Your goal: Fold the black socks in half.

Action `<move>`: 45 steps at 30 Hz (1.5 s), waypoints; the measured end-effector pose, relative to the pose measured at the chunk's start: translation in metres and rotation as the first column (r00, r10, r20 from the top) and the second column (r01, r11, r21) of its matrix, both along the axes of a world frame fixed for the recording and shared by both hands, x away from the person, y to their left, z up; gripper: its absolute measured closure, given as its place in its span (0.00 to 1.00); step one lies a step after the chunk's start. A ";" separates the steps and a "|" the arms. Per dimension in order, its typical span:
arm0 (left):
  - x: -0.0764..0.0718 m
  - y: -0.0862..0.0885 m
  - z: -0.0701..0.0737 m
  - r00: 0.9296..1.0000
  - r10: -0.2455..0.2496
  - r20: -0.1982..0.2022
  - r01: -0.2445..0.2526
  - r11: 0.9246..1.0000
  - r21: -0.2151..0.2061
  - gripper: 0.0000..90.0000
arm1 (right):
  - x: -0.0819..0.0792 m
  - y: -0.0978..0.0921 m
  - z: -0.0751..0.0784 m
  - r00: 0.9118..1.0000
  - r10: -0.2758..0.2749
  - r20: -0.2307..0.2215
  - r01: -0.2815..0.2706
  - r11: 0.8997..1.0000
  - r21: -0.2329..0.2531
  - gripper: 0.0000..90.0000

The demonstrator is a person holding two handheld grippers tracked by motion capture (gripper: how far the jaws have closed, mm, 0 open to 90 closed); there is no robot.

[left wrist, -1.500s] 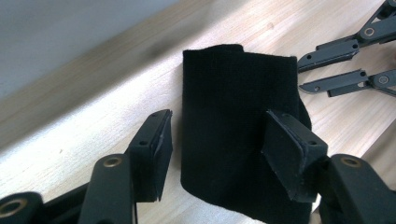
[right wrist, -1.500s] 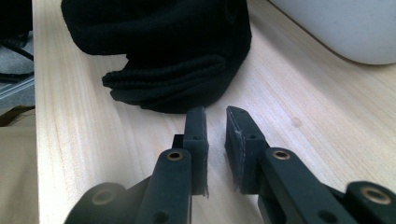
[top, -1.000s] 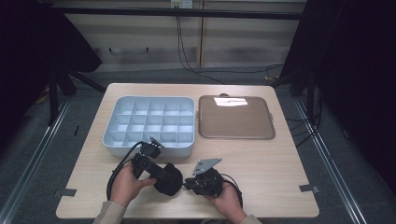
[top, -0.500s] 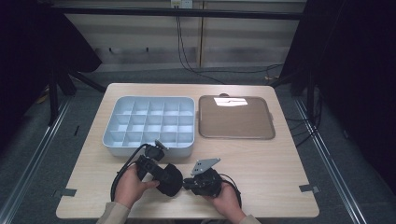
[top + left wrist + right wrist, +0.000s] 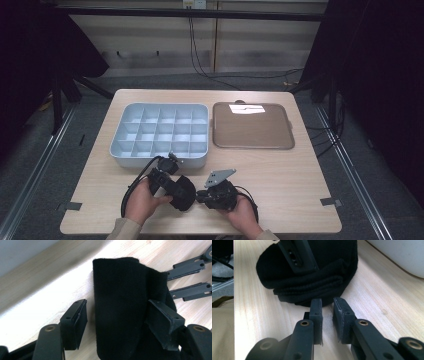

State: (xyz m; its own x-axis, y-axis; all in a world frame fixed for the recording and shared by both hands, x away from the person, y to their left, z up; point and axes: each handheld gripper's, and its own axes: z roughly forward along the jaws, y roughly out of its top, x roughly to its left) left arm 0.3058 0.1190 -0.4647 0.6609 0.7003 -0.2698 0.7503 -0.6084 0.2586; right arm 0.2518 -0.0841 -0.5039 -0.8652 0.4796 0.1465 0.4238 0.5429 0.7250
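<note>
On the table's near edge, high view: black cloth [image 5: 181, 192] bundled between left gripper [image 5: 167, 181] and right gripper [image 5: 212, 195], in front of the divided bin [image 5: 159, 131].
Left gripper view: jaws spread wide, straddling the folded, soft, ribbed cloth [image 5: 120, 305].
Right gripper view: jaws parted narrowly, holding nothing, just short of the cloth's stacked folds [image 5: 312, 287].
Risk: closing on one layer could unfold the bundle.

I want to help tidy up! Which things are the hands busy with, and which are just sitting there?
Busy with:
- folded black fabric cloth, between the left gripper's open jaws
- right gripper, jaws nearly closed, just short of the cloth

Just sitting there:
- pale blue plastic divider tray, compartments look empty
- brown flat square tray
- light wooden table
</note>
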 end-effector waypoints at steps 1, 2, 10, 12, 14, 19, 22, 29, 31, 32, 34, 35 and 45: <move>0.000 -0.001 -0.001 1.000 0.005 0.004 -0.005 1.000 0.002 0.37 | 0.000 0.000 0.000 1.000 0.004 0.003 -0.004 1.000 -0.001 0.86; 0.000 -0.001 -0.001 1.000 0.005 -0.001 -0.005 1.000 0.000 0.37 | 0.000 0.000 0.000 1.000 0.005 0.003 -0.005 1.000 -0.002 0.86; -0.002 -0.003 -0.004 1.000 0.008 -0.009 -0.008 1.000 -0.014 0.41 | 0.000 0.000 0.000 1.000 -0.001 0.001 0.001 1.000 0.002 0.86; -0.002 -0.003 -0.004 1.000 0.011 -0.011 -0.011 1.000 -0.022 0.43 | 0.000 -0.001 0.000 1.000 -0.001 0.003 0.001 1.000 0.002 0.85; -0.002 -0.003 -0.004 1.000 0.012 -0.023 -0.013 0.999 -0.037 0.47 | -0.001 -0.001 0.000 1.000 -0.005 -0.007 0.005 1.000 0.006 0.85; -0.004 -0.003 -0.004 1.000 0.003 -0.029 -0.004 0.999 -0.041 0.58 | 0.001 -0.002 -0.002 1.000 -0.005 -0.006 0.005 1.000 0.027 0.85; -0.004 -0.003 -0.003 1.000 0.000 -0.028 -0.001 0.999 -0.040 0.63 | 0.001 -0.002 -0.002 1.000 -0.003 -0.003 0.003 1.000 0.022 0.85; -0.007 -0.003 0.000 1.000 0.002 -0.023 -0.002 0.999 -0.034 0.74 | -0.001 -0.002 -0.002 1.000 0.004 0.013 -0.004 1.000 0.015 0.80; -0.007 -0.003 0.002 1.000 0.001 -0.025 -0.002 0.999 -0.035 0.75 | -0.003 -0.001 -0.001 1.000 0.004 0.023 -0.004 1.000 0.005 0.79; -0.007 -0.003 0.002 1.000 0.002 -0.022 -0.002 0.999 -0.034 0.75 | -0.003 -0.001 -0.001 1.000 0.003 0.024 -0.003 1.000 0.004 0.78; -0.008 -0.002 0.004 1.000 0.008 -0.023 -0.008 0.999 -0.035 0.75 | -0.002 -0.002 0.000 1.000 -0.001 0.015 0.001 1.000 0.002 0.74; -0.007 -0.001 0.005 1.000 0.004 -0.025 -0.005 0.999 -0.036 0.75 | -0.002 -0.003 0.000 1.000 -0.009 0.017 0.009 1.000 0.001 0.73; -0.003 0.013 0.017 0.999 0.043 -0.019 -0.044 0.998 -0.051 0.75 | 0.001 -0.022 0.007 0.997 -0.060 0.041 0.059 0.998 0.032 0.65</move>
State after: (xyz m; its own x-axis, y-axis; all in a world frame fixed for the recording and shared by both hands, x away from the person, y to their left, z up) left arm 0.3026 0.1320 -0.4473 0.6250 0.7129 -0.3180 0.7804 -0.5616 0.2750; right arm 0.2532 -0.1059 -0.4972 -0.8407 0.5265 0.1263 0.4239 0.4949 0.7585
